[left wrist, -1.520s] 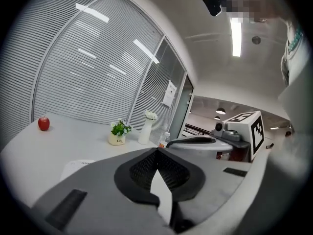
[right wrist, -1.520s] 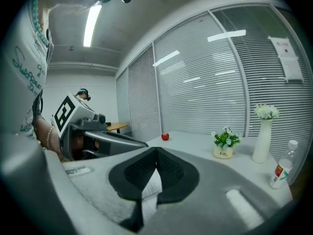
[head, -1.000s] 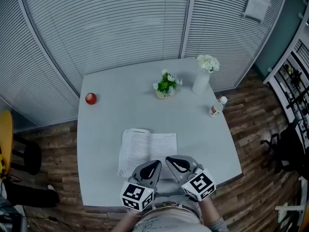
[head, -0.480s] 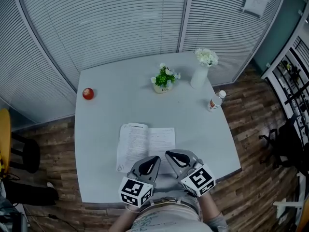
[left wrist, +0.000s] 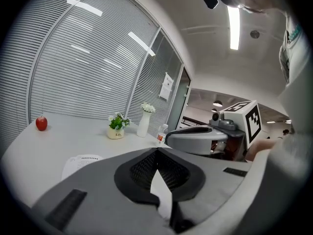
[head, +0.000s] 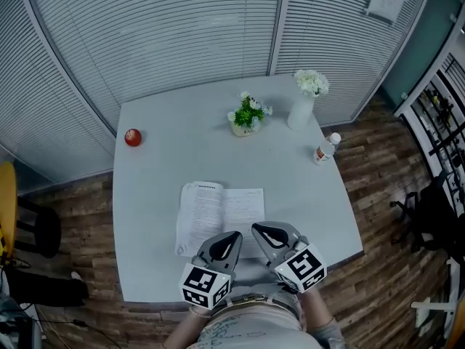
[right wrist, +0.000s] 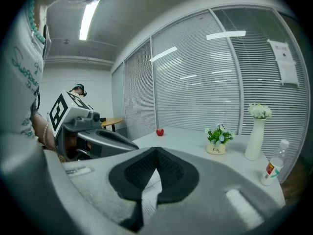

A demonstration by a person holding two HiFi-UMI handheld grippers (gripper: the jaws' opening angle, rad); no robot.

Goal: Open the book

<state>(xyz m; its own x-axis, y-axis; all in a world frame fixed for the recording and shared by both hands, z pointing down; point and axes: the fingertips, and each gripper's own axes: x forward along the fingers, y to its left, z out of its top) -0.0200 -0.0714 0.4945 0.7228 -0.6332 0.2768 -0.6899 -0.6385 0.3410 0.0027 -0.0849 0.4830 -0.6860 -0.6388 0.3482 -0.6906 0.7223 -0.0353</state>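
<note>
Book (head: pixel 220 215) stays spread open toward six o'clock on the table (head: pixel 167 137), unmoved; left gripper (head: pixel 235 235) and right gripper (head: pixel 255 228) remain clenched on nothing at its six o'clock edge, so opening looks finished.

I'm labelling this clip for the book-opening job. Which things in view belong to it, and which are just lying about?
Belong to the job: book, lying open on the table; left gripper, shut; right gripper, shut.

Just lying about: red apple; small potted plant; white vase of flowers; bottle near the table's right edge.
</note>
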